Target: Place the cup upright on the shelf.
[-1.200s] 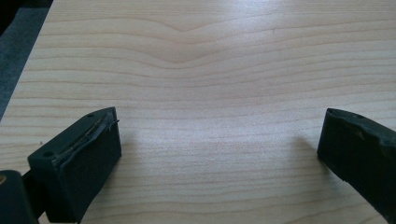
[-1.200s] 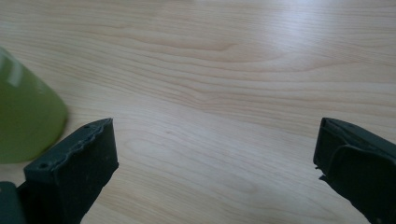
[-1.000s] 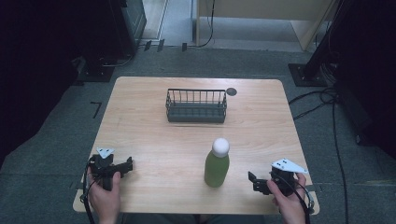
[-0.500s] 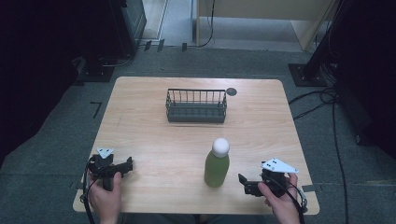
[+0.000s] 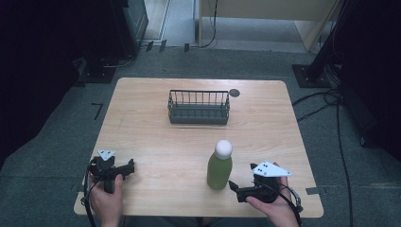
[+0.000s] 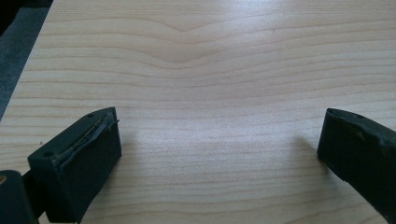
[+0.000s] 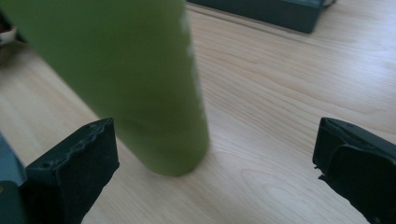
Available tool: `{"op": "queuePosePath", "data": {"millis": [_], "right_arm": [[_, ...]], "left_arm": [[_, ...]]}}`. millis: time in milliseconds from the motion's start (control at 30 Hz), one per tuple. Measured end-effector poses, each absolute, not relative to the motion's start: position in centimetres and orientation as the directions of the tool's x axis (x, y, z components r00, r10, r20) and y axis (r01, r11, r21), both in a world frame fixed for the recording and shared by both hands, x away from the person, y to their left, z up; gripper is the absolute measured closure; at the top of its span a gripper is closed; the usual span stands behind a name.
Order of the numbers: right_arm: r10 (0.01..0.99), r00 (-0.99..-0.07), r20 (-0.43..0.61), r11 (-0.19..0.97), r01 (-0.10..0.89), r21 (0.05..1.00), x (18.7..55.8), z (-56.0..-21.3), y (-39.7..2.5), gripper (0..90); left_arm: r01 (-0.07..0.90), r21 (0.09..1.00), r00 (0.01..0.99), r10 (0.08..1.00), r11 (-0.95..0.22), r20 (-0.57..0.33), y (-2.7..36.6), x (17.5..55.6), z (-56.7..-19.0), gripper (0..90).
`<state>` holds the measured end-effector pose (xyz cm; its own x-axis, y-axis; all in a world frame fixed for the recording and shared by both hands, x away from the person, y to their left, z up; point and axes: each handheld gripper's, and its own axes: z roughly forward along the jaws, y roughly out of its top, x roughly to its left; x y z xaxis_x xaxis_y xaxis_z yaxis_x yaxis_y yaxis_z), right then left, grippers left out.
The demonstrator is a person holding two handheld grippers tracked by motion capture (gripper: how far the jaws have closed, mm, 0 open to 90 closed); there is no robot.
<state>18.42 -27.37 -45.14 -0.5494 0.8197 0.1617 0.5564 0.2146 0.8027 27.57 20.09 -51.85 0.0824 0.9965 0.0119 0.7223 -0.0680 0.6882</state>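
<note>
A green bottle (image 5: 220,169) with a round white cap stands upright on the wooden table (image 5: 265,123), near the front, right of centre. My right gripper (image 5: 234,187) is open just right of its base, jaws pointing at it. In the right gripper view the bottle (image 7: 135,79) looms close between the spread jaws, nearer the left one, with no contact visible. My left gripper (image 5: 130,167) rests open at the front left corner, and its own view has bare wood between the wide-apart jaws of the left gripper (image 6: 217,149).
A dark wire basket (image 5: 198,108) stands at the back centre of the table, and its base edge (image 7: 271,14) appears beyond the bottle. A small dark disc (image 5: 234,92) lies beside the basket's right end. Grey carpet and cables surround the table.
My right gripper has moved left along the front edge, closing in on the bottle's base. The left gripper and the bottle have stayed put.
</note>
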Motion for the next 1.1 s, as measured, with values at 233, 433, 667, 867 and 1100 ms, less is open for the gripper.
{"op": "queuePosePath", "data": {"millis": [233, 433, 667, 867, 1100], "right_arm": [[0.804, -0.570, 0.171, 0.210, 0.541, 0.815, 18.4, -44.8, -26.4, 5.1], [0.774, -0.607, 0.180, 0.221, 0.525, 0.822, 18.9, -44.4, -25.0, 5.5], [0.756, -0.627, 0.189, 0.207, 0.503, 0.839, 19.3, -44.0, -23.5, 14.7], [0.762, -0.621, 0.184, 0.208, 0.504, 0.838, 19.7, -43.4, -22.7, 17.0], [0.762, -0.615, 0.204, 0.188, 0.512, 0.838, 20.6, -43.5, -21.6, 13.0]], "left_arm": [[0.722, 0.688, 0.082, 0.997, -0.068, 0.012, 20.1, 27.6, -51.9, 0.1], [0.722, 0.688, 0.082, 0.997, -0.068, 0.012, 20.1, 27.6, -51.9, 0.0], [0.722, 0.688, 0.082, 0.997, -0.067, 0.012, 20.1, 27.6, -51.9, 0.1], [0.721, 0.690, 0.081, 0.997, -0.065, 0.010, 20.1, 27.6, -51.9, 0.1], [0.721, 0.689, 0.081, 0.997, -0.066, 0.011, 20.1, 27.6, -51.9, 0.0]]}}
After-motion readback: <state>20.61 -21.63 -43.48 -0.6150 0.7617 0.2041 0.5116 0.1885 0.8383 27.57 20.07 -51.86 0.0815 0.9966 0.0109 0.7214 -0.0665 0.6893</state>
